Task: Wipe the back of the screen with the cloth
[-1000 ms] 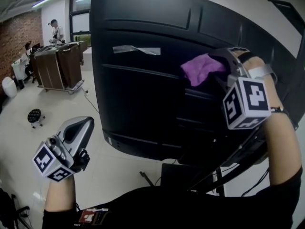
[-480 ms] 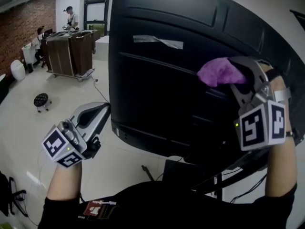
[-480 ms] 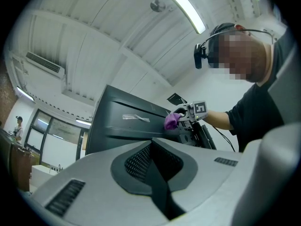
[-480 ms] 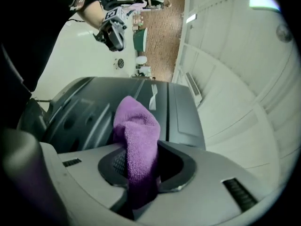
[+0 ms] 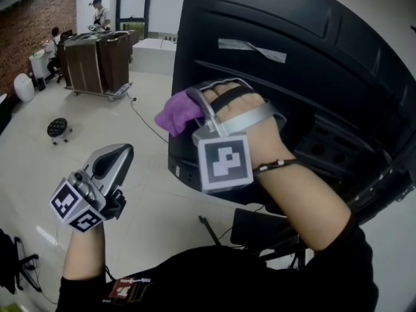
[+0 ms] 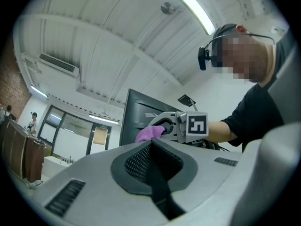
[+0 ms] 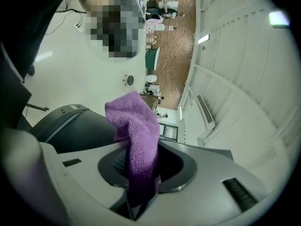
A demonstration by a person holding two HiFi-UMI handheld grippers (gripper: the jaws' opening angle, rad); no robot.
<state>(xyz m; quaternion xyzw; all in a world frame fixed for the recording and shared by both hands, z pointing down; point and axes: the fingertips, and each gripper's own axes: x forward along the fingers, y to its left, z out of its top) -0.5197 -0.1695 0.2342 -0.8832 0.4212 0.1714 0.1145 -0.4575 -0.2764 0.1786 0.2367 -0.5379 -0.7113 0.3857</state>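
- Two grippers show in the head view. The right gripper [image 5: 195, 109] is raised in front of the black back of the screen [image 5: 260, 18], by its lower left edge, with the marker cube facing us.
- From its tip a purple cloth [image 5: 175, 114] sticks out to the left, past the screen's edge and over the pale floor [image 5: 149, 194]. We cannot tell from here whether the cloth touches the panel.
- A strip of grey tape [image 5: 252, 49] is stuck high on the screen's back.
- The left gripper [image 5: 114, 153] hangs low at the left, well apart from the screen, and points up and away from us.
- Far back on the left we see a brown cabinet [image 5: 97, 60] and a small black stool [image 5: 58, 128].
- In the left gripper view, the left gripper [image 6: 151, 144] has its jaws pressed together with nothing between them.
- Beyond them, the right gripper [image 6: 164, 125] carries the cloth [image 6: 149, 133] just in front of the screen [image 6: 134, 114], under a white ceiling.
- In the right gripper view, the right gripper [image 7: 143, 173] has its jaws clamped on the cloth [image 7: 136, 126], which fills the seam between the pads.
- The free end of the cloth rises above the jaws and folds over to the left.
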